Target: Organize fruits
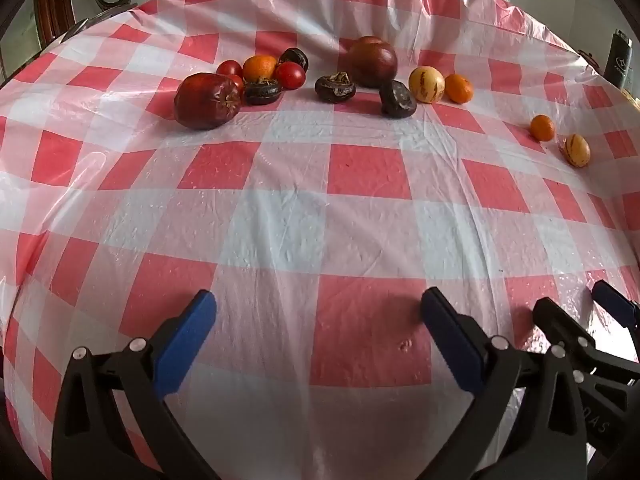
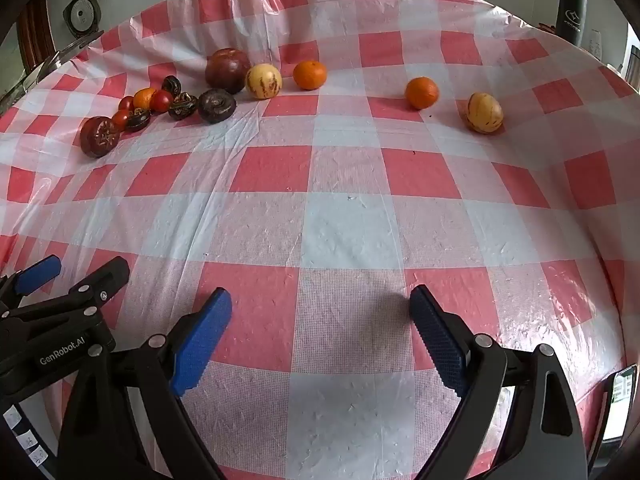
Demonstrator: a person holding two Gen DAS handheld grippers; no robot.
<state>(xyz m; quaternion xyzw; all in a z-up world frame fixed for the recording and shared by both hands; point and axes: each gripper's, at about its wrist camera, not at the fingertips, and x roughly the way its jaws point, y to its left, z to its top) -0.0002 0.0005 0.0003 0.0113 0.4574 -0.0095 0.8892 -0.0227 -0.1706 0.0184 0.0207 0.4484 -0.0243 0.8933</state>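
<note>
Both grippers — left [image 1: 318, 310], right [image 2: 320, 306] — hang wide open over bare cloth [image 2: 348, 232]; fruit [image 1: 208, 100] far back, some perhaps overlapping.

A home: checked tablecloth [image 2: 344, 216], fruit, tumbler [image 2: 571, 12]

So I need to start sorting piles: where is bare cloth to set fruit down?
The wide stretch between both open grippers and the fruit row is bare, as is the gap between the two oranges. It is crowded far left around the cherry tomatoes.
</note>
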